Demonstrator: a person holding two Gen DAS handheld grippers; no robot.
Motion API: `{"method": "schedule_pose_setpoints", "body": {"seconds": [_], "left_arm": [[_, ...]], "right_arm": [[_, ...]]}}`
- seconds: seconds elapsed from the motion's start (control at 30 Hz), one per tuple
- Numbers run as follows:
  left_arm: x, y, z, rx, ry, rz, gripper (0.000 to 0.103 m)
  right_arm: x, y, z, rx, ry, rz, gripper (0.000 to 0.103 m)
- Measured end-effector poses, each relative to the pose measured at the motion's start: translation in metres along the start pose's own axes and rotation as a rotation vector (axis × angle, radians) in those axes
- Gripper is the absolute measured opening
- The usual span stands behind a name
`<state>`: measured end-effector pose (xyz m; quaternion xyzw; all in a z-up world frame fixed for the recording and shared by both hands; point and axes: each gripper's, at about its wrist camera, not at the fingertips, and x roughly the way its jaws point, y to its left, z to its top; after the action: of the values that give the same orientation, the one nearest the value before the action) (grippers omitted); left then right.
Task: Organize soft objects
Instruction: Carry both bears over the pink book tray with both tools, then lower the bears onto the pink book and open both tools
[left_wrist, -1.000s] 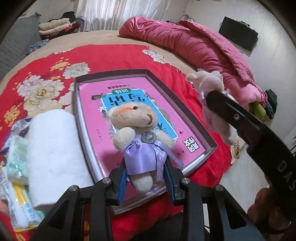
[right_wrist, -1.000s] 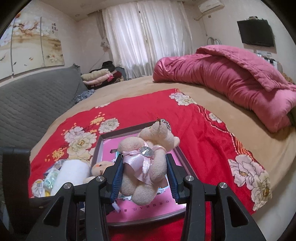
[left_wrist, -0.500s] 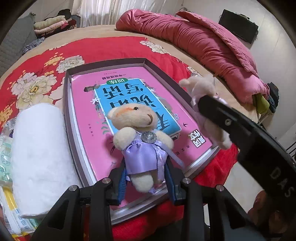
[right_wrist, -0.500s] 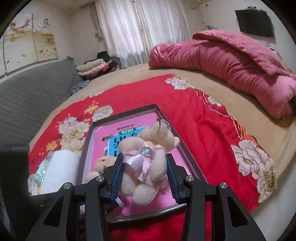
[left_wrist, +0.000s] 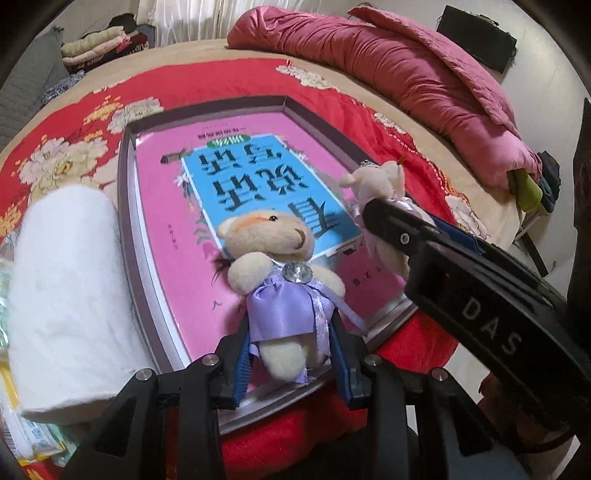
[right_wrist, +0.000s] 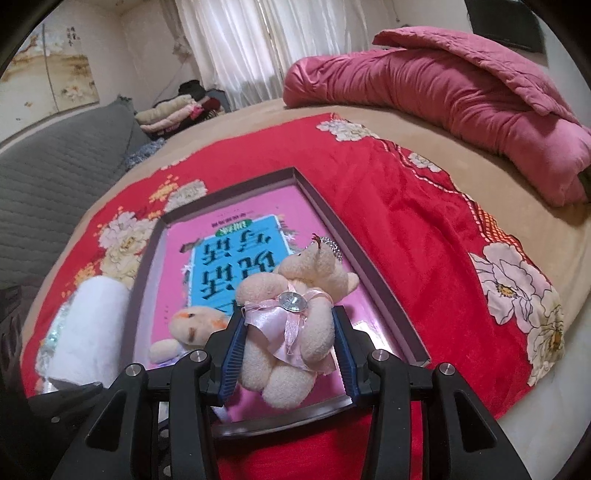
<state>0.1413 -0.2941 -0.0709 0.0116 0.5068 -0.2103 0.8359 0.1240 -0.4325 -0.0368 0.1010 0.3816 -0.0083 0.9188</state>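
A cream teddy bear in a purple dress (left_wrist: 280, 288) is clamped at the body between the blue pads of my left gripper (left_wrist: 290, 354), low over the near end of a shallow grey tray (left_wrist: 125, 221). A pink and blue book (left_wrist: 258, 173) lies in the tray. Whether this bear touches the book I cannot tell. My right gripper (right_wrist: 290, 343) is shut on a second cream bear in a pink dress (right_wrist: 295, 314), held over the tray's near right part. In the left wrist view, that bear (left_wrist: 376, 181) sticks out past the right gripper's black finger.
A white fluffy roll (left_wrist: 66, 288) lies against the tray's left side, with plastic packets (left_wrist: 22, 424) beside it. All rest on a red flowered blanket (right_wrist: 406, 221) on the bed. A bunched pink quilt (right_wrist: 461, 92) lies at the far right, and folded clothes (right_wrist: 173, 110) at the back.
Both grippers have sunk toward the tray with their bears still clamped. The pink-dressed bear has come lower and closer to the purple-dressed one.
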Motion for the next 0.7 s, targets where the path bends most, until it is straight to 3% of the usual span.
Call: {"method": "schedule_pose_setpoints", "body": {"seconds": [0.13, 0.43, 0.7], "left_arm": [[0.000, 0.000, -0.001, -0.004, -0.003, 0.003, 0.037], [0.001, 0.001, 0.000, -0.006, -0.008, 0.003, 0.037], [0.002, 0.000, 0.000, -0.005, -0.011, 0.009, 0.037]], "right_arm": [[0.011, -0.005, -0.006, 0.011, 0.044, -0.049, 0.050], [0.009, -0.009, -0.010, 0.012, 0.019, -0.064, 0.059], [-0.015, -0.017, -0.004, 0.072, -0.117, -0.050, 0.068]]}}
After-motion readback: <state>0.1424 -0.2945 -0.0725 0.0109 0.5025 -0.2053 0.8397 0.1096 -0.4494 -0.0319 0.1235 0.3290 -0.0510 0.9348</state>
